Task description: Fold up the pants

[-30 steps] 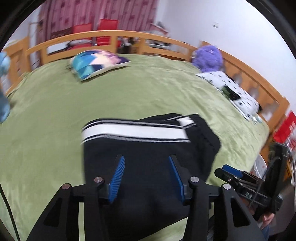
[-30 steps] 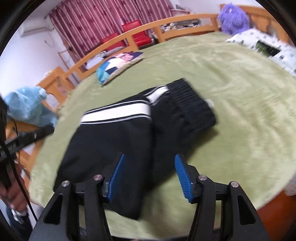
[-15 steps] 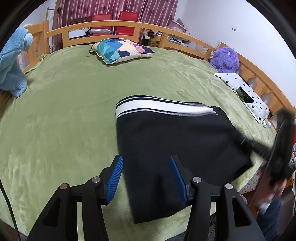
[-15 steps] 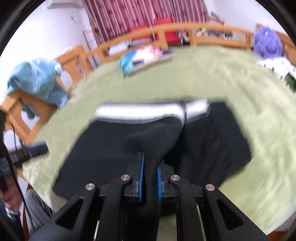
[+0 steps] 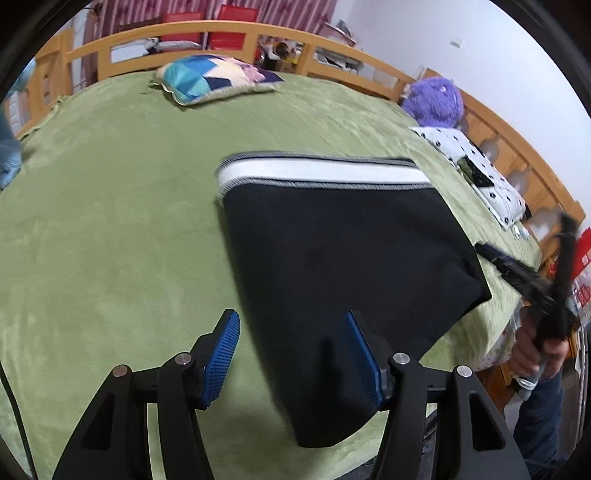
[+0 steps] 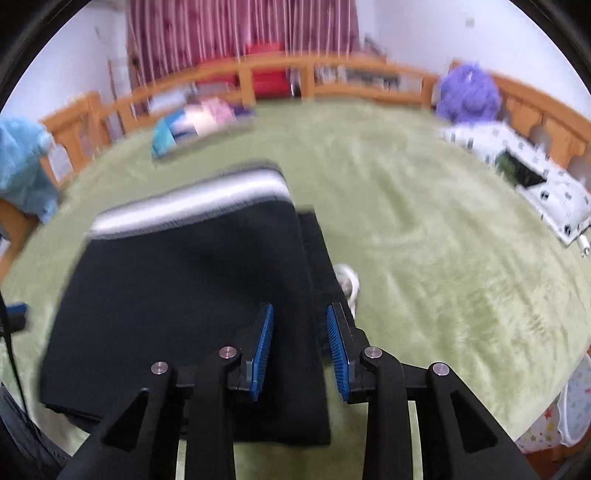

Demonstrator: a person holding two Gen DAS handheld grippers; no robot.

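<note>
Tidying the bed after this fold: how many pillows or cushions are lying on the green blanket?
2: a colourful geometric-patterned cushion near the far wooden rail, and a white black-dotted pillow at the right edge beside the purple plush toy. Others may be hidden.

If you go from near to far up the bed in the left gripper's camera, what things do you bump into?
Left gripper, then folded black pants, then their white stripe, then colourful pillow, then wooden bed rail, then red chairs.

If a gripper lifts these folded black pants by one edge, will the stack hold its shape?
Probably not. The pants are soft knit lying in loose layers, so a lifted edge would likely droop and the fold open. Pushed, they would probably drag and bunch on the fuzzy green blanket rather than slide.
</note>
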